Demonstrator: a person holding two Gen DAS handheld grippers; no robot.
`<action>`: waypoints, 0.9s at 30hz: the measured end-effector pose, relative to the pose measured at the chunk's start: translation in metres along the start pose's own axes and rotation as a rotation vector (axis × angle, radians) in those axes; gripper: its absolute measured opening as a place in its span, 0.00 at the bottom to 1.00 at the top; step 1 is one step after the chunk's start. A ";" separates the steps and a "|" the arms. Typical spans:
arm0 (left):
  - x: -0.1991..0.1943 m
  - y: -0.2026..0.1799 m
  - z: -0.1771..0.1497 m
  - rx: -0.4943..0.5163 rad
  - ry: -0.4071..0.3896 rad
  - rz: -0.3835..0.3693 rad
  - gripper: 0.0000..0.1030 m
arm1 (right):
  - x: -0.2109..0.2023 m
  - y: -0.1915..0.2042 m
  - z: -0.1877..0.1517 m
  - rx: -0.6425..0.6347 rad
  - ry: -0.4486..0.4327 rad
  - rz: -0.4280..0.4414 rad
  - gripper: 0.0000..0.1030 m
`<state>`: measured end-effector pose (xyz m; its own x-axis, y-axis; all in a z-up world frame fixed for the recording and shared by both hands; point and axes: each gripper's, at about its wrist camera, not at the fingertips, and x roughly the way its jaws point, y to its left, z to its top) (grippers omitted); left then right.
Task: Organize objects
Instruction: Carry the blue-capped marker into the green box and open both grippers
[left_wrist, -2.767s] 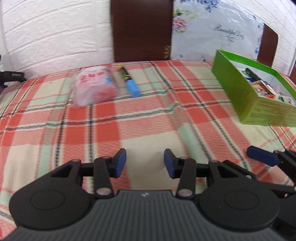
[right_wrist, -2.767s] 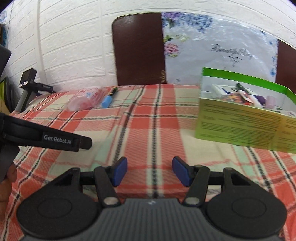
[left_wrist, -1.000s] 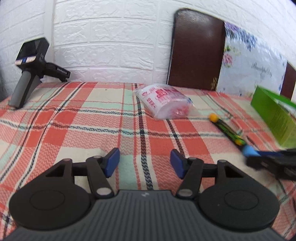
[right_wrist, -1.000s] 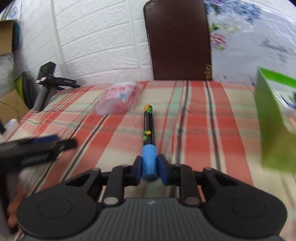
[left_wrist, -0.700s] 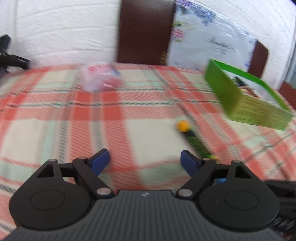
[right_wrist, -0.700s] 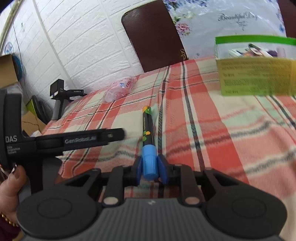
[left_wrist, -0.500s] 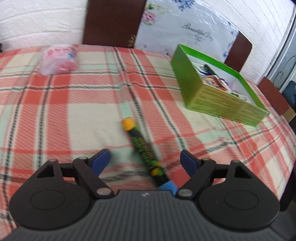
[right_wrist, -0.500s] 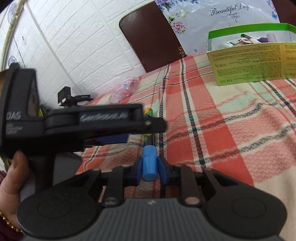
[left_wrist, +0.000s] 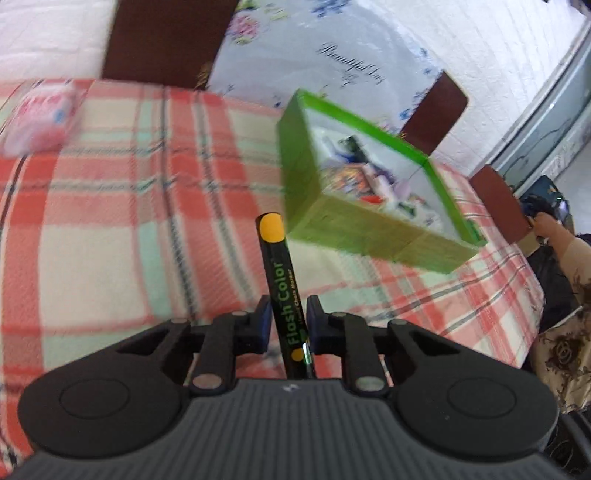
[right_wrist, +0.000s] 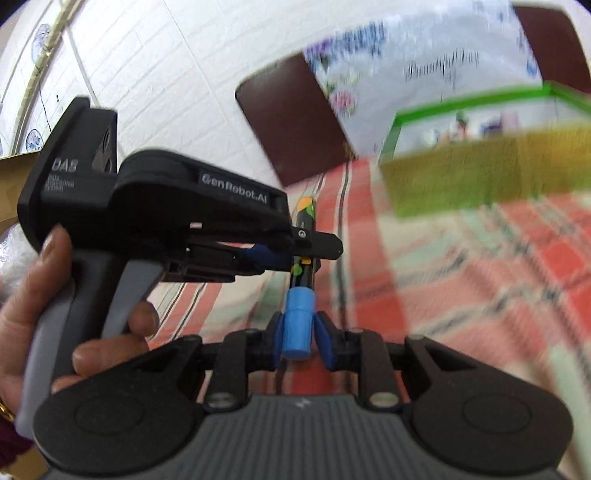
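Left wrist view: left hand-held gripper (left_wrist: 286, 319) has closed on the marker (left_wrist: 281, 280) too — right hand-held gripper (right_wrist: 298, 338) seemingly still clamps its blue cap, likely a handover toward the green box (left_wrist: 373, 230).

My left gripper (left_wrist: 287, 320) has its blue pads drawn in close on either side of the marker (left_wrist: 280, 280) barrel; contact on both pads looks likely but motion blur prevents confirming it. My right gripper (right_wrist: 298, 336) has its pads pressed against the marker's blue cap. In the right wrist view my left hand (right_wrist: 55, 314) wraps the left unit's grey handle, fingers curled round the trigger, the unit reaching across in front.
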<state>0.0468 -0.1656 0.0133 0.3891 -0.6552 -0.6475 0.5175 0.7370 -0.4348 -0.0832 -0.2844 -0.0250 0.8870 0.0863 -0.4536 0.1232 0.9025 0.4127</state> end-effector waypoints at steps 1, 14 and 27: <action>0.001 -0.008 0.009 0.014 -0.010 -0.012 0.20 | -0.002 -0.002 0.006 -0.016 -0.024 -0.013 0.19; 0.081 -0.085 0.112 0.220 -0.055 -0.015 0.18 | 0.047 -0.074 0.124 0.020 -0.197 -0.179 0.19; 0.082 -0.072 0.094 0.302 -0.061 0.091 0.21 | 0.044 -0.072 0.094 -0.013 -0.220 -0.264 0.34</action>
<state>0.1126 -0.2883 0.0503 0.4847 -0.6043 -0.6324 0.6777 0.7165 -0.1653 -0.0110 -0.3853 -0.0002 0.8999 -0.2430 -0.3622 0.3572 0.8870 0.2925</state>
